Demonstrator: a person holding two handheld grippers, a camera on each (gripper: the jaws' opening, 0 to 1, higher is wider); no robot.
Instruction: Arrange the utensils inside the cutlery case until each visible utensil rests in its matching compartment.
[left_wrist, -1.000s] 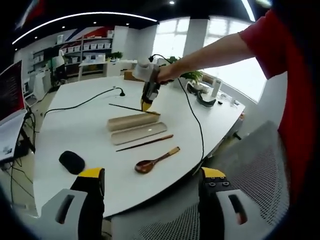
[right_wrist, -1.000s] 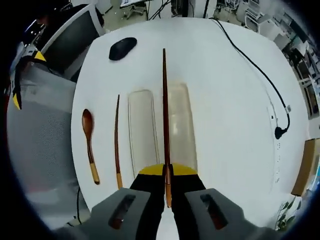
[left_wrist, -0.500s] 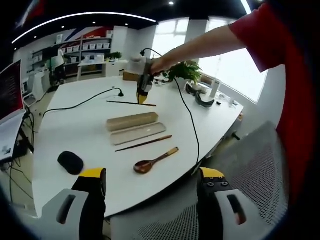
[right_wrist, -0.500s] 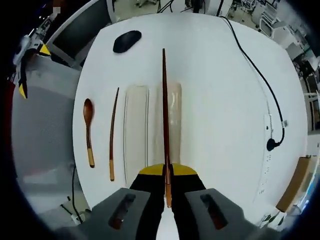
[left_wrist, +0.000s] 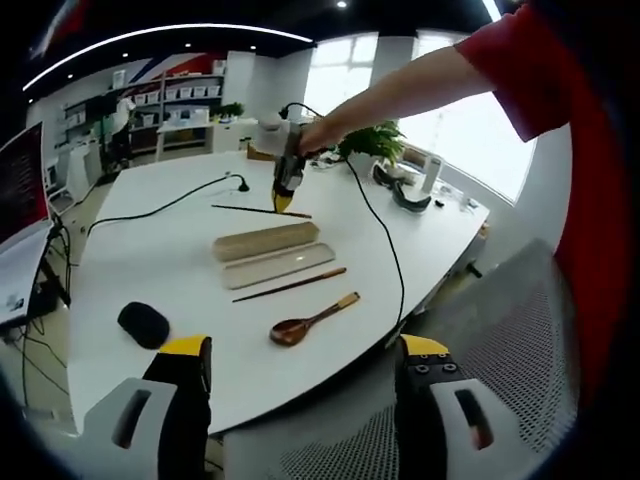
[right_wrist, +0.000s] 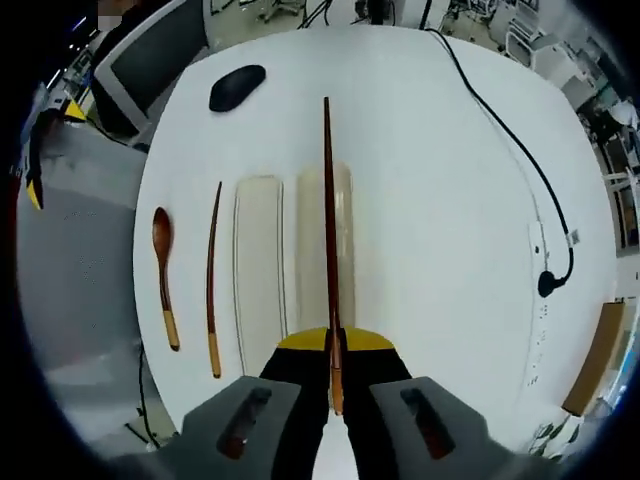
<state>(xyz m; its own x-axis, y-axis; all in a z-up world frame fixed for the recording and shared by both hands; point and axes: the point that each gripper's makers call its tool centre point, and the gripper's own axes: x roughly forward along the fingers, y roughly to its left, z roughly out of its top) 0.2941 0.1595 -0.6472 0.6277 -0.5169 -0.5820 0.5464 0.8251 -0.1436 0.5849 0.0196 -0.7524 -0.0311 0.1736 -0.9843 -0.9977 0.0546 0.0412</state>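
Observation:
On the white table (left_wrist: 150, 260) lie the two beige halves of the cutlery case, side by side: one half (left_wrist: 267, 240) (right_wrist: 310, 250) and the other (left_wrist: 278, 267) (right_wrist: 258, 260). A dark wooden chopstick (left_wrist: 290, 285) (right_wrist: 212, 270) and a wooden spoon (left_wrist: 312, 322) (right_wrist: 162, 275) rest beside them. My right gripper (left_wrist: 285, 192) (right_wrist: 335, 342) is shut on a second chopstick (left_wrist: 255, 210) (right_wrist: 327, 200), held in the air above the case and pointing along it. My left gripper (left_wrist: 305, 348) stays open with nothing in it, back from the table's near edge.
A black mouse (left_wrist: 143, 323) (right_wrist: 237, 87) lies past one end of the case. A black cable (left_wrist: 170, 203) (right_wrist: 500, 130) runs across the far side of the table. A grey mesh chair (left_wrist: 500, 330) stands by the near edge. Shelves and plants stand behind.
My right gripper has risen with the chopstick, up and away from the case. The left gripper and the things on the table have stayed put.

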